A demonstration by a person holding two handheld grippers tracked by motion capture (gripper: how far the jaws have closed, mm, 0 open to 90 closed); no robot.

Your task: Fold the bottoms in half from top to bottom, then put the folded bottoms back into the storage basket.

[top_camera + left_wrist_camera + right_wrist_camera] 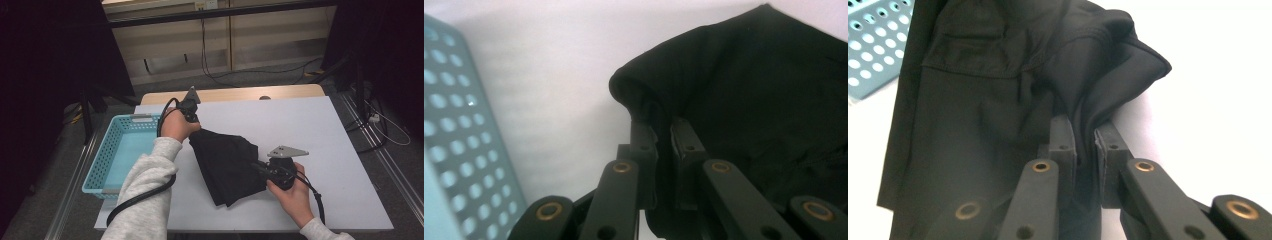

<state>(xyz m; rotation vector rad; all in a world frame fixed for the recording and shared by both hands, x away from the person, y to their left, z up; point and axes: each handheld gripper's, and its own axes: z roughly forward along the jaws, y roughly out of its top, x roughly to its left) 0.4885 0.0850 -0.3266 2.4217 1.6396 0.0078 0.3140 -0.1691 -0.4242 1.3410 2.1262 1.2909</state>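
Black cloth (227,165), some garment with a pocket flap, lies bunched in the middle of the white counter (325,140), just right of the blue basket (120,150). Left tongs (192,122) clenched on the far top corner of the cloth; left gripper view shows a fold pinched between the two black jaws (659,135). Right tongs (257,167) clenched on the near right edge; right gripper view shows fabric gathered and squeezed between the jaws (1085,135), pocket flap visible to the left. Both grips look firm, no gap showing at the pads.

Progress, judged from how things lie: both grasps done, cloth partly drawn up at the two held points, the rest draped on the counter in loose folds. Not spread flat, not folded neat, not in the basket. Basket holds nothing that I can see. Cannot tell if the aim is folding or putting it into the basket; either way the main move is left. Likely next: lift it clear so it hangs between the two tongs, then lay it out or carry it left over the basket rim. Lower end of the cloth could drag on the counter or snag on the basket.
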